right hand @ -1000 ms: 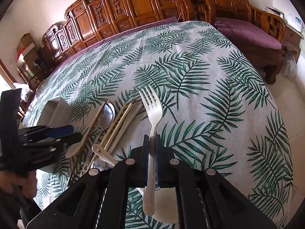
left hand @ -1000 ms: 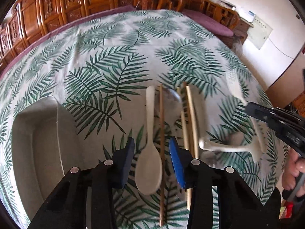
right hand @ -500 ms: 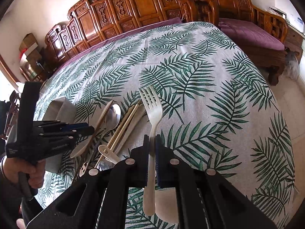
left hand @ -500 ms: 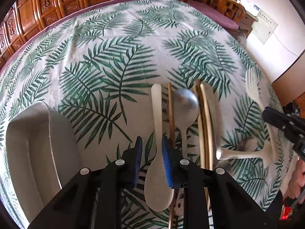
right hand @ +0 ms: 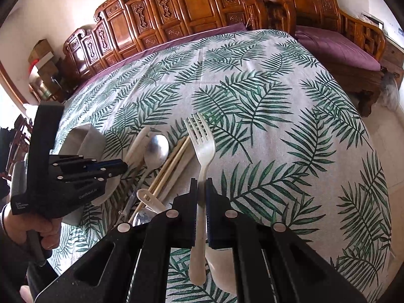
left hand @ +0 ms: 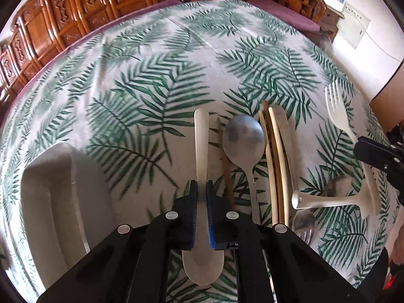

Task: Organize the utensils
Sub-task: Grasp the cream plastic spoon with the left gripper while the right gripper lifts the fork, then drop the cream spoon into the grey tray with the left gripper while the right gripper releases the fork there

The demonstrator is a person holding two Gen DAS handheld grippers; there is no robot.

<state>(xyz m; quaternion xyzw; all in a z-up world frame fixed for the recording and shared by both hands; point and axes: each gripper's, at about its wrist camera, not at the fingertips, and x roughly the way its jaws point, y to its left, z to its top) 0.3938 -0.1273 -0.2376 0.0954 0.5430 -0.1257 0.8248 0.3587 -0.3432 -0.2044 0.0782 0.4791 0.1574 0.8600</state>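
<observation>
Surface: table w/ palm-leaf tablecloth, white ground, green fronds.
L gripper: jaws have just been closing; now clamped on handle of cream spoon, blue pads pressing both sides. Points steeply down at cloth.
Cream spoon: handle runs away from cam, bowl end near cam, below the jaws. Lifted or still on cloth: cannot tell.
R gripper: jaws together on handle of white plastic fork. Seen also at R edge of L view.
White fork: tines point away from cam, handle end hangs toward cam past the pads. Held just above cloth, R of utensil pile.
Grey tray: rectangular, rounded corners; L of L gripper, on cloth. No utensil visible inside.
Utensil pile: between the two grippers, on cloth, lying roughly parallel.
- Brown chopstick: just R of cream spoon.
- Metal spoon: bowl far from cam, R of brown chopstick.
- Pale chopsticks: several, bundled, R of metal spoon; exact count cannot tell.
- White handle piece: lies crosswise over near end of pile; type unclear.
- Metal fork: partly under the crosswise piece.
Person: L hand wraps grip of L gripper, dark sleeve at wrist.
Bkgd: carved wooden chairs along far edge; purple cushion on bench at R.
</observation>
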